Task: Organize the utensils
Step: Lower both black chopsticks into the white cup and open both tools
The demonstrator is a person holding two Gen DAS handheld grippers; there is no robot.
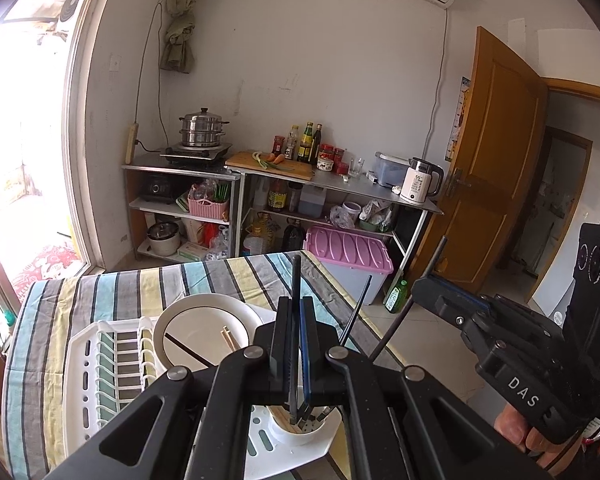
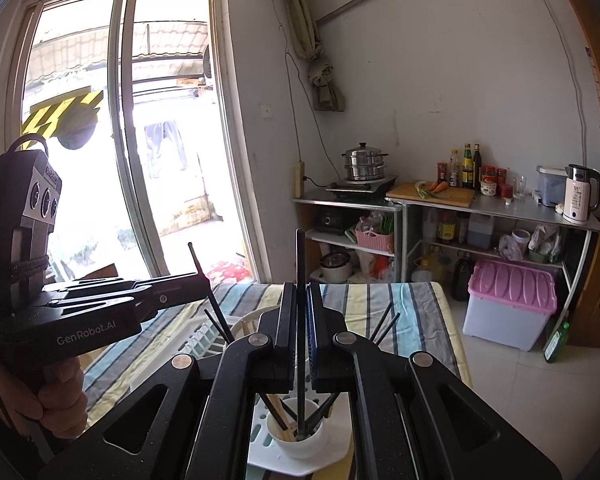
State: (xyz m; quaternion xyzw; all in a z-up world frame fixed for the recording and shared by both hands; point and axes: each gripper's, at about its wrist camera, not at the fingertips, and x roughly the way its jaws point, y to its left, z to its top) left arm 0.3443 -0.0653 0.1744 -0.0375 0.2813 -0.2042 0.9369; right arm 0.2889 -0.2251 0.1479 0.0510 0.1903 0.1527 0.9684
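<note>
My left gripper (image 1: 296,300) is shut on an upright black chopstick (image 1: 297,276) whose lower end reaches down into the white cup (image 1: 300,430). My right gripper (image 2: 300,286) is shut on another black chopstick (image 2: 300,256), and its lower end stands in the same cup (image 2: 300,442). Each view shows the other hand's tool too: the right gripper (image 1: 418,286) with its slanted chopstick (image 1: 436,260), and the left gripper (image 2: 204,280) with its chopstick (image 2: 194,256). More black chopsticks (image 2: 384,326) and wooden chopsticks (image 2: 278,412) lean in the cup.
The cup sits in a white dish rack (image 1: 100,360) on a striped tablecloth (image 1: 120,284). A white plate (image 1: 192,320) beside the rack holds wooden chopsticks (image 1: 230,338) and a black one. Beyond the table's far edge are metal shelves (image 1: 324,184), a pink-lidded box (image 1: 348,248) and a wooden door (image 1: 496,152).
</note>
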